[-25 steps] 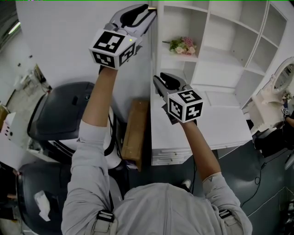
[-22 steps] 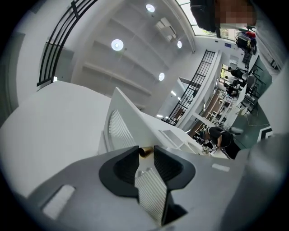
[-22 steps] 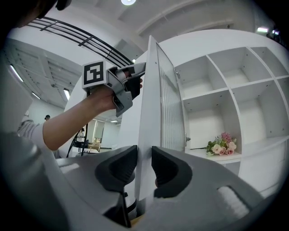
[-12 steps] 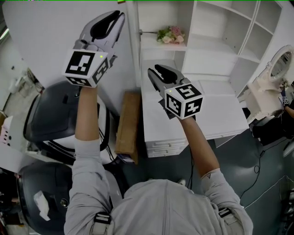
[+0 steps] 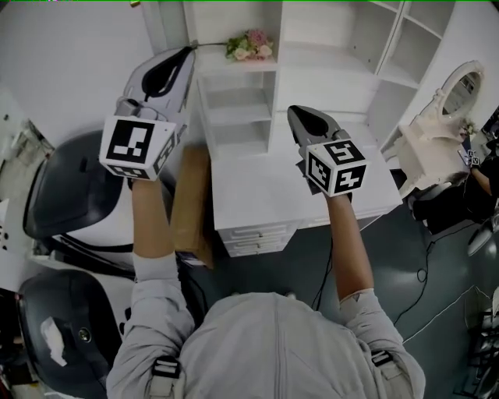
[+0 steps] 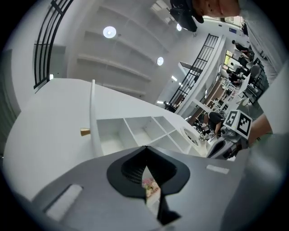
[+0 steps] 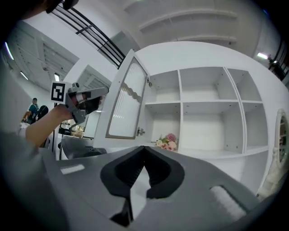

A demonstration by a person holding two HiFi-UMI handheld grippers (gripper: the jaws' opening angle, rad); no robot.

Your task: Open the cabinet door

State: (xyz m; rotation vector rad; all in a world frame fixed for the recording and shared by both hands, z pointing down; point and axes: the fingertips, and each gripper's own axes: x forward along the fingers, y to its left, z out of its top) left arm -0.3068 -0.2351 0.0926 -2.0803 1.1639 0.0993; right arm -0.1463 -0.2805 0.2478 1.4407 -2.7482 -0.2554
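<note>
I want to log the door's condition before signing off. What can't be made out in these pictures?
- Cabinet door, head view: edge-on and cut by the top edge; its glass face is unseen.
- Drawers, head view: mostly hidden under the desk top.
- People, left gripper view: too small to tell what they do.
- Mirror, right gripper view: cut off by the picture's dark rim.
</note>
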